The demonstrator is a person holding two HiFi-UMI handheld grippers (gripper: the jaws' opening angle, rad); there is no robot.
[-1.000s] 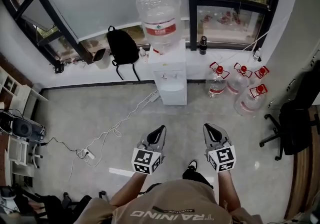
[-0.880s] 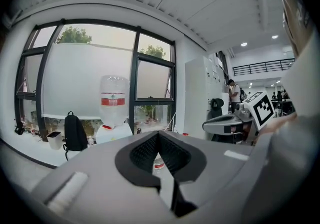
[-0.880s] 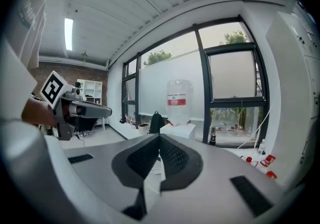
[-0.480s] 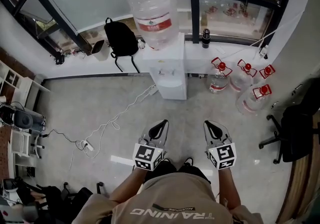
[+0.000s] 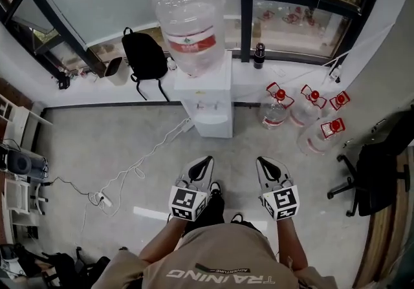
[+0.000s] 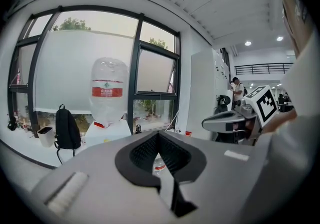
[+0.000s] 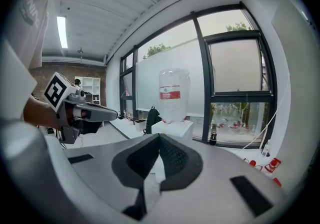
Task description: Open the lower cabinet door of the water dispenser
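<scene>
Since a second ago the person has walked closer, so the water dispenser (image 5: 206, 97) shows larger and nearer ahead of the fingers, and both grippers have come forward side by side with the body. On the left gripper (image 5: 205, 161) and the right gripper (image 5: 263, 161) the fingers are clenched on nothing, tips meeting, as each gripper view shows. From the fingertips the dispenser is well apart, roughly in line with the left fingers and off to the left of the right ones. Its lower cabinet door (image 5: 214, 127) is the white front panel under the tap recess, closed and seen steeply from above; no handle, catch or hinge side can be made out. I judge the door to be a light, stiff, smooth panel, probably held by a weak catch, so clenched fingers would slip on its face. The better hold is likely its free edge or a finger recess, hooked and swung gently. The big bottle (image 5: 189, 22) on top makes the unit top-heavy, so a sharp tug could rock it. Spare bottles (image 5: 275, 108) stand beyond the right fingers, a backpack (image 5: 143, 56) beyond and left of the left fingers, and a cable (image 5: 139, 168) trails over the floor (image 5: 116, 145) left of them
</scene>
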